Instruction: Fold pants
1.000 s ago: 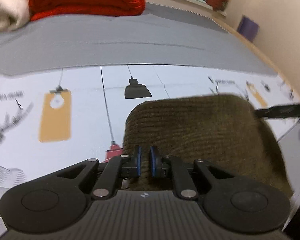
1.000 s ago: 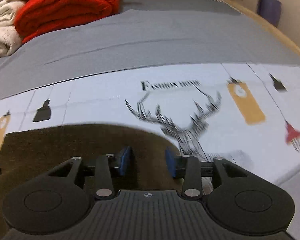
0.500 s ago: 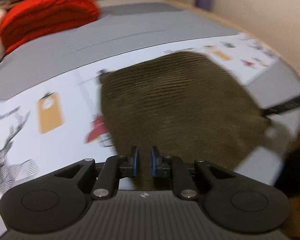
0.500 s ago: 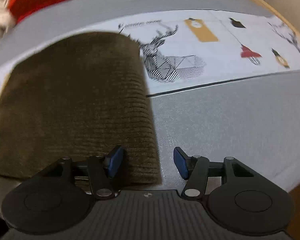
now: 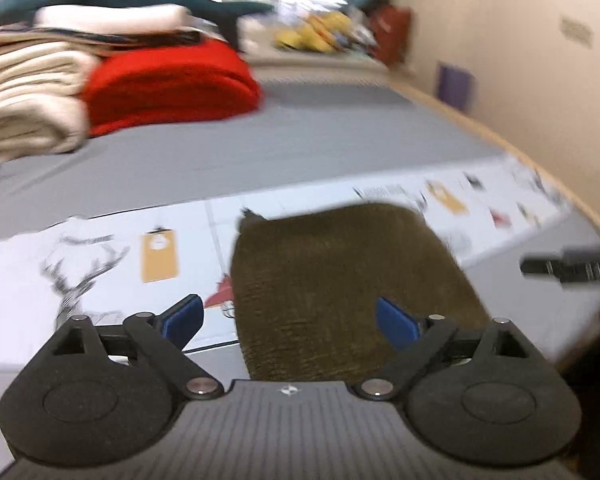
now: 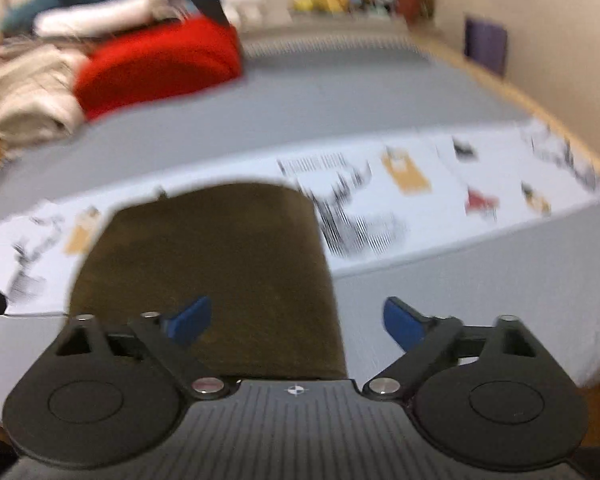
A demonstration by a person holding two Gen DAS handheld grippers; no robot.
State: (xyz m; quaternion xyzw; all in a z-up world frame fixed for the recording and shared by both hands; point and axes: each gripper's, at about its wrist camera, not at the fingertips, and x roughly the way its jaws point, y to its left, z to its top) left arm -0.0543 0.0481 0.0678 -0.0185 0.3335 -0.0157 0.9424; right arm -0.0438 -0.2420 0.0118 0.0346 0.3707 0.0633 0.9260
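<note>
Pants [image 5: 340, 288] lie folded compact, centre frame; my left gripper [image 5: 290, 320] and right gripper [image 6: 296, 320] just sprang wide, empty. Task looks finished.

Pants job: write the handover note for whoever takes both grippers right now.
Left gripper: jaws wide apart after just opening, nothing between the pads.
Right gripper: the same, just opened, holding nothing.
Pants: brown corduroy, lying as a compact folded rectangle on the printed white sheet over the grey bed, in front of both grippers.
Done: the fold appears laid and released.
Left: check the edges line up; another fold or smoothing may be needed, though blur hides the detail.
</note>
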